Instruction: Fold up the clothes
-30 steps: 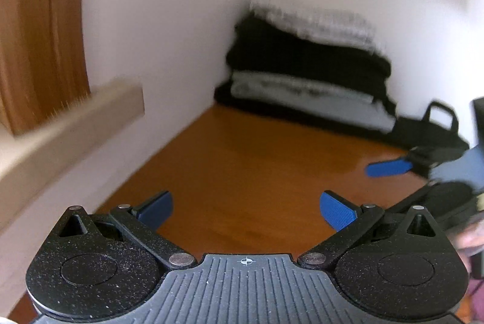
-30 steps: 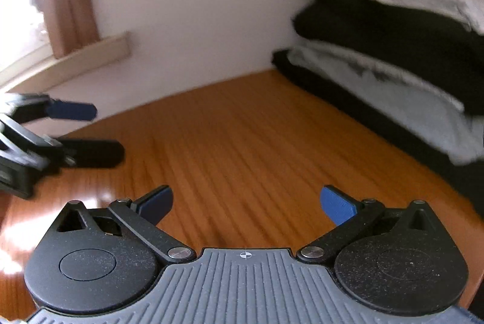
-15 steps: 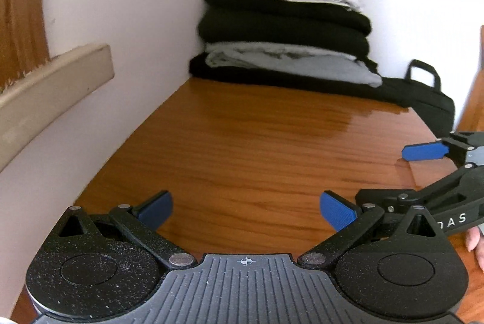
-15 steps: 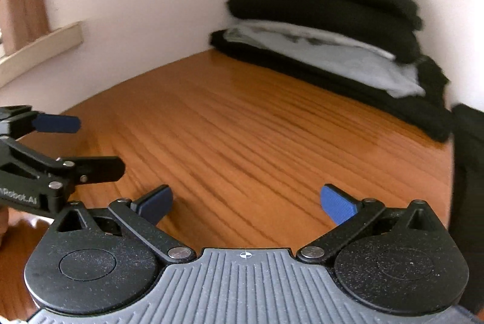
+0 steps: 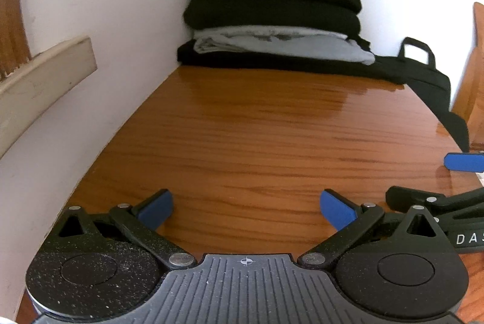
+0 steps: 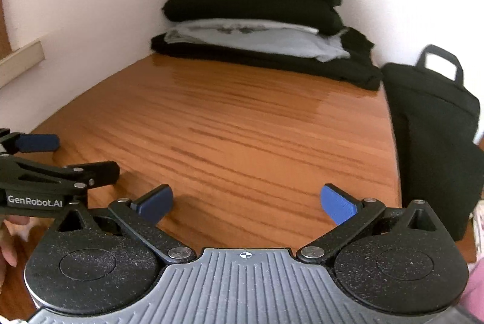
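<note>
Two tools hover side by side over the bare wooden surface (image 5: 242,136): left tool (image 5: 246,207) spread wide, empty; right tool (image 6: 246,203) likewise. Five folded clothes (image 6: 254,12) sit stacked in the white-walled corner; one black bag (image 6: 432,124) stands rightmost.

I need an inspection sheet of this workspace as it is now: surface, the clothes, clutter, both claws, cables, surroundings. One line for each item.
Surface: glossy wooden table, bare in the middle.
Job's things: stack of folded clothes in the far corner, black and grey layers, a light grey one on top; no unfolded garment seen.
Clutter: black bag with a handle at the table's right edge, beside the stack.
Claws: left claw open, holding nothing; right claw open, holding nothing; both low over the near table.
Cables: nothing seen.
Surroundings: white walls meeting at the corner; pale wooden ledge on the left wall.
</note>
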Demonstrator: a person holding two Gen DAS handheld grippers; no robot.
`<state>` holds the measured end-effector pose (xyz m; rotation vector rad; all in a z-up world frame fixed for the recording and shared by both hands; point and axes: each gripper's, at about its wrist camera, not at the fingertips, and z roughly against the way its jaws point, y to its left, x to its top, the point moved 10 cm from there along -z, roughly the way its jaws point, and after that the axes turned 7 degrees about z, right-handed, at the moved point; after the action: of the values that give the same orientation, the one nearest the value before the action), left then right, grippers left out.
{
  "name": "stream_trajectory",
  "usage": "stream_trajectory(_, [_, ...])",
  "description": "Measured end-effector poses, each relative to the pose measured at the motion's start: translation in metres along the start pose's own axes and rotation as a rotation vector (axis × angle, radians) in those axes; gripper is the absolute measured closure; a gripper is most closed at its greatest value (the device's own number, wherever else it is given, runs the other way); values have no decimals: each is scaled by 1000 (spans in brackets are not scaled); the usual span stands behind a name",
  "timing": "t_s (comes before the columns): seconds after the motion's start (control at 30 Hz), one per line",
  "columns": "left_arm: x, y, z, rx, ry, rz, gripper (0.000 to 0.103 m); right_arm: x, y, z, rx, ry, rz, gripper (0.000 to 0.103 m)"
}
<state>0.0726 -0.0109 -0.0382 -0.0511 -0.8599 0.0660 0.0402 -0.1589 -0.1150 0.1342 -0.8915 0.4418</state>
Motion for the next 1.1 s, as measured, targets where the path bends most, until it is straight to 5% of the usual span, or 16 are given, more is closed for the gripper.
stream_trajectory(1.1, [0, -2, 2, -19, 1, -8, 0, -8, -8, 10, -142, 14, -109, 0])
